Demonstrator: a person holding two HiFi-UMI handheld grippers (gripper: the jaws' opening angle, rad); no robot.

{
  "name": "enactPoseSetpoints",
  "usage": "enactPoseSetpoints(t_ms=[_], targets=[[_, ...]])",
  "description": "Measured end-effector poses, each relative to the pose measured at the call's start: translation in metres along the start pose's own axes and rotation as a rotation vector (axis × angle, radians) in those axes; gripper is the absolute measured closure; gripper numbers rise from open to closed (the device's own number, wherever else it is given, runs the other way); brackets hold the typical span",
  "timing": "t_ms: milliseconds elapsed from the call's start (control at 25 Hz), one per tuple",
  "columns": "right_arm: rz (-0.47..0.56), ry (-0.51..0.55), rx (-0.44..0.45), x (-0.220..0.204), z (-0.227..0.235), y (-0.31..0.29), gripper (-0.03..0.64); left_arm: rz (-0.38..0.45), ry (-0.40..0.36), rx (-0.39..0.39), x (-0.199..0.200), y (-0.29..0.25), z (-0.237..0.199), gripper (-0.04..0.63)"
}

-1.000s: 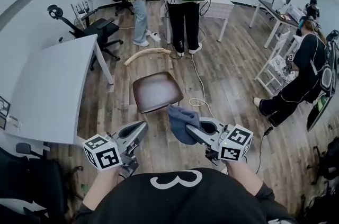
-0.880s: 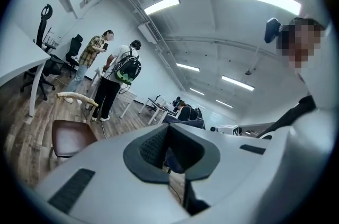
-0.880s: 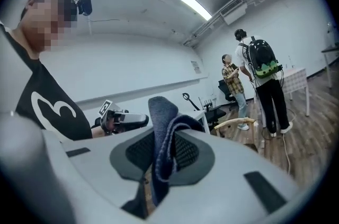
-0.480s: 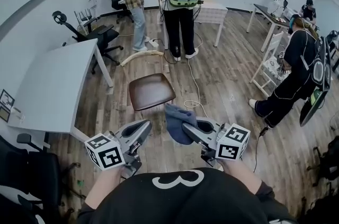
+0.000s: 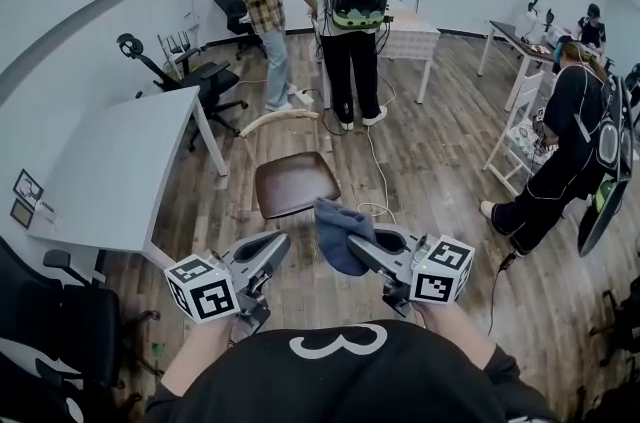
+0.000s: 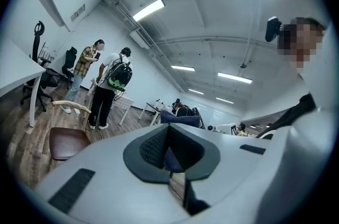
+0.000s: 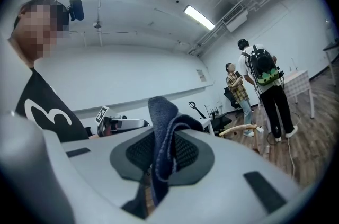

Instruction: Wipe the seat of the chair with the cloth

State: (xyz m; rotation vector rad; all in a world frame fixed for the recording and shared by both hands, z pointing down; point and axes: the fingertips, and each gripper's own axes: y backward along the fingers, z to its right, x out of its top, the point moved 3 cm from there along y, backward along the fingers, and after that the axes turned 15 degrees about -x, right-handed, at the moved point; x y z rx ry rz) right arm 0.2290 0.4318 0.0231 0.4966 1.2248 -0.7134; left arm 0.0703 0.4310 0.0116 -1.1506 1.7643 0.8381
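Observation:
The chair's brown seat [image 5: 295, 183] stands on the wooden floor just ahead of both grippers, its curved wooden backrest [image 5: 278, 118] on the far side. My right gripper [image 5: 352, 249] is shut on a dark blue cloth [image 5: 338, 227], which bunches up over its tips near the seat's front right corner, above the floor. In the right gripper view the cloth [image 7: 161, 122] sticks up from between the pads of the right gripper [image 7: 161, 157]. My left gripper [image 5: 270, 251] hovers left of the cloth, short of the seat. In its own view the left gripper [image 6: 169, 149] is shut and empty, with the seat [image 6: 66, 141] at lower left.
A white table [image 5: 110, 171] stands to the left of the chair. Two people [image 5: 350, 21] stand just behind it, and another person [image 5: 560, 151] bends at the right. A cable [image 5: 375, 171] runs over the floor beside the chair. A black office chair [image 5: 195, 76] is at the back left.
Both grippers stay in nearly the same place, and the cloth remains in the right one. The head view has shifted a little, so the chair sits slightly lower in the picture.

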Motion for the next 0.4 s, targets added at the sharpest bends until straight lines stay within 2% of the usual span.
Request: enactPoseSetpoints(t_ms=[400], targets=[[0.027, 0.0, 0.015, 0.0, 0.016, 0.008, 0.565, 0.002, -0.011, 0.028, 0.0, -0.009, -0.003, 0.583]])
